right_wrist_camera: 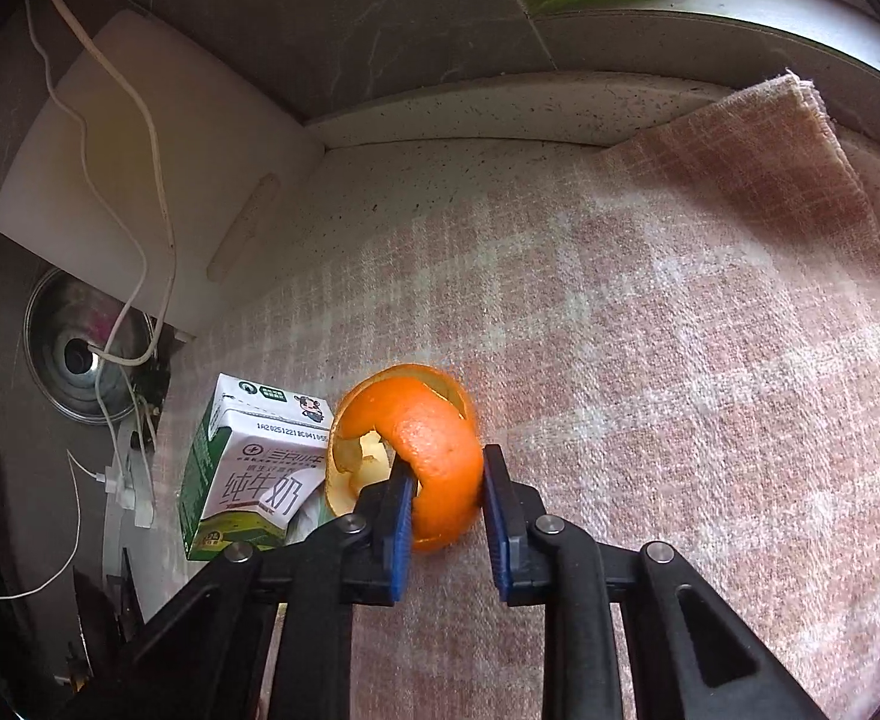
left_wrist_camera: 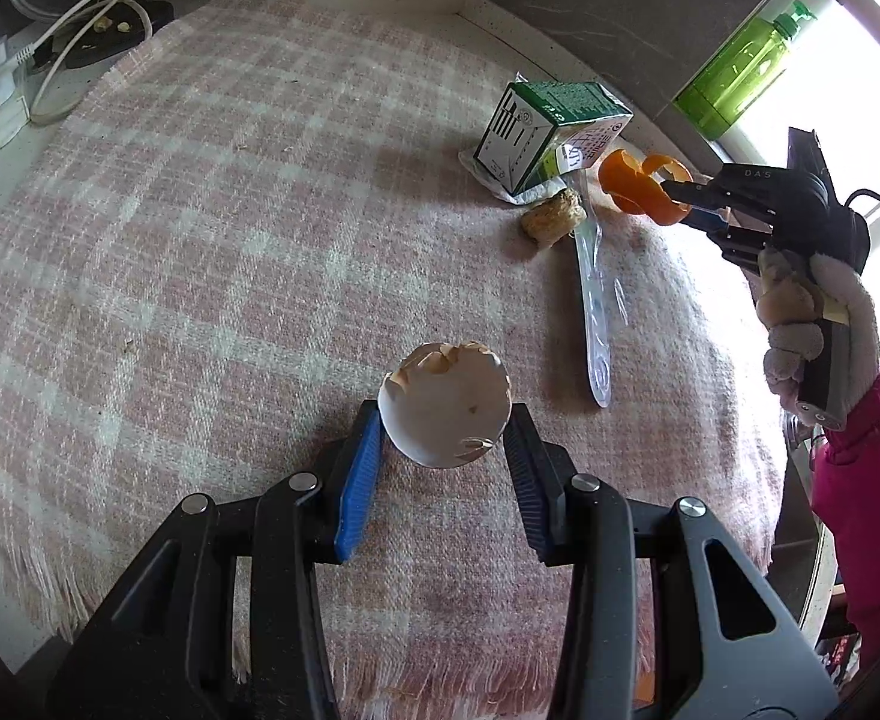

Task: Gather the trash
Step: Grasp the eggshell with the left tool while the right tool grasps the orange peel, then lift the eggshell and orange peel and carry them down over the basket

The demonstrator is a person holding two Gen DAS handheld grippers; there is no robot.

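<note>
My left gripper [left_wrist_camera: 444, 427] is shut on a broken white eggshell [left_wrist_camera: 445, 402], held just above the pink checked cloth [left_wrist_camera: 230, 240]. My right gripper [right_wrist_camera: 444, 474] is shut on a curled orange peel [right_wrist_camera: 428, 450], lifted over the cloth; the same gripper [left_wrist_camera: 676, 198] and peel [left_wrist_camera: 637, 183] show at the right of the left wrist view. A green and white milk carton [left_wrist_camera: 541, 132] lies on its side near the peel, also in the right wrist view [right_wrist_camera: 248, 474]. A brown crumb lump [left_wrist_camera: 553, 217] and a clear plastic spoon wrapper [left_wrist_camera: 595, 300] lie on the cloth.
A white cutting board [right_wrist_camera: 140, 168] leans on the back wall with white cables [right_wrist_camera: 140, 240] across it. A steel lid [right_wrist_camera: 80, 354] and a power strip [left_wrist_camera: 2, 102] sit at the left. A green bottle [left_wrist_camera: 739, 72] stands on the sill. The cloth's fringe hangs over the counter's front edge.
</note>
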